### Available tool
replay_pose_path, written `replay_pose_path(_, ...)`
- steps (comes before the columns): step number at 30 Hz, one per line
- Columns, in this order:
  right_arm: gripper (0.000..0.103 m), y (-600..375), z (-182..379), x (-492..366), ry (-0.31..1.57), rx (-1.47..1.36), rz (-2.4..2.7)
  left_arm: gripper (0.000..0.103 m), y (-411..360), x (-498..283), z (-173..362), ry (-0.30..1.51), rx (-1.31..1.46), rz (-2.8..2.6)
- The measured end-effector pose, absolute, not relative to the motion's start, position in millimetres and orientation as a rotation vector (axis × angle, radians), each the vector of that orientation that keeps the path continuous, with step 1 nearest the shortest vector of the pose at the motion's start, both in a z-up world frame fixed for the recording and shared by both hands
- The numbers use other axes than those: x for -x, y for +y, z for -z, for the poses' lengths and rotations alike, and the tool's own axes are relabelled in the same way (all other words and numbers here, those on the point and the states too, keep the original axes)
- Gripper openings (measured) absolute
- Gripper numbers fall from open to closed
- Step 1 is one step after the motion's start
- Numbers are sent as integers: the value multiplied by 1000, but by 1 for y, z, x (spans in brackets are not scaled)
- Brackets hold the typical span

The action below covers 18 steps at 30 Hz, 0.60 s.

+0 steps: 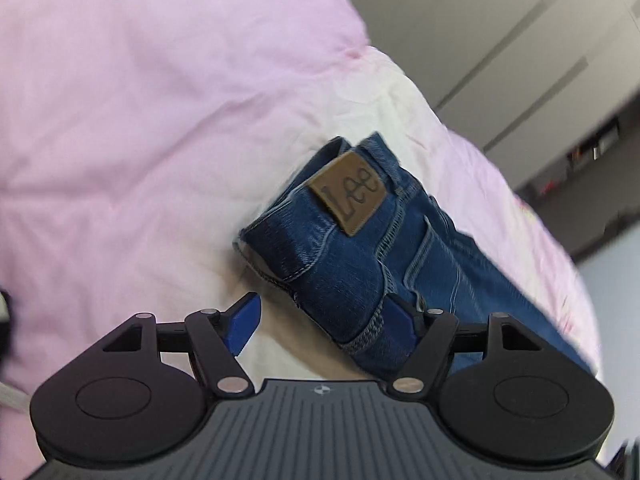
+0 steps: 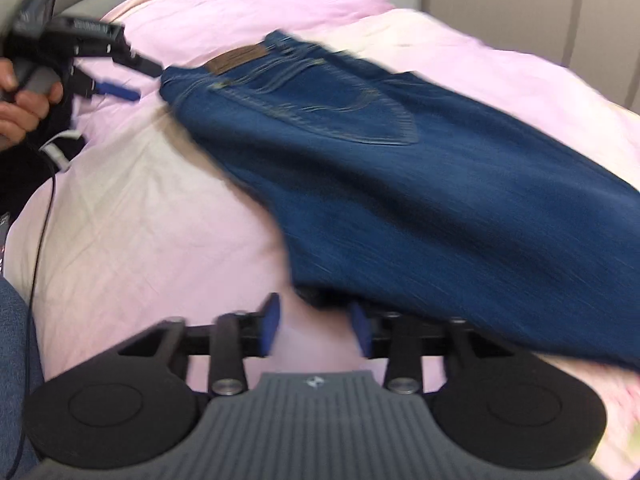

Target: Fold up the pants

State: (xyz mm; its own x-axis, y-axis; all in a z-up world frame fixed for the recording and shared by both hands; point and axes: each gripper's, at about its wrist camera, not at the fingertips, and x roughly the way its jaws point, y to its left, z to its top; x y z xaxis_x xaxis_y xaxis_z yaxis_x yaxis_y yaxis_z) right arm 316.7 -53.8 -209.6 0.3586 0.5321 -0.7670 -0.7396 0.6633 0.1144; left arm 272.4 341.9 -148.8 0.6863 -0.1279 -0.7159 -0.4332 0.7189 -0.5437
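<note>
One pink bedsheet (image 1: 120, 120) fills most of both views, wrinkled, with paler cream patches near the middle. Behind it stand pale cabinet doors (image 1: 500, 40).

On the sheet lie the blue jeans (image 2: 380, 184), the largest thing on it. In the right wrist view they spread from the waistband at upper left down to the lower right edge, back pocket (image 2: 340, 108) facing up; the cloth is blurred. The waistband end appears folded over on itself in the left wrist view, with the brown leather patch (image 1: 349, 194) reading "Lee" on top.

The left gripper (image 1: 322, 322) has its jaws spread wide. The waistband corner of the jeans sits between them, touching the right-hand blue pad (image 1: 400, 322), while the other pad stands clear of the cloth, so nothing is clamped. In the right wrist view this gripper (image 2: 138, 80) is at upper left, held by the person's hand (image 2: 24, 96), one finger against the jeans' edge and one just beside it.

The right gripper (image 2: 314, 330) is also parted, its blue pads apart over bare sheet. The jeans' lower edge drapes over its right-hand finger, but no cloth is pinched between the pads.
</note>
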Motion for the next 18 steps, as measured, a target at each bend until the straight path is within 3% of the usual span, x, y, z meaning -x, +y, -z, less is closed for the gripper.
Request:
replay_pose_path(7,39,-212,197,-343,909,46,-361,81,343,-276,183,738,901,-263)
replay_pose_path(9,39,-258,195,-352,900,109,-246,81,343,-282,186,733,906,-277)
replay_pose_path(12,39,-306,197,-363,862,336,-145,68,341,-295,183,741,862,-312)
replay_pose_path(14,41,-336,201,-374,839,471,-98,50,336,-307,181,767,799,-336)
replay_pose_path(18,50,-374,220,-394,808,724,-82,37,320,-329,175,837,625,-394)
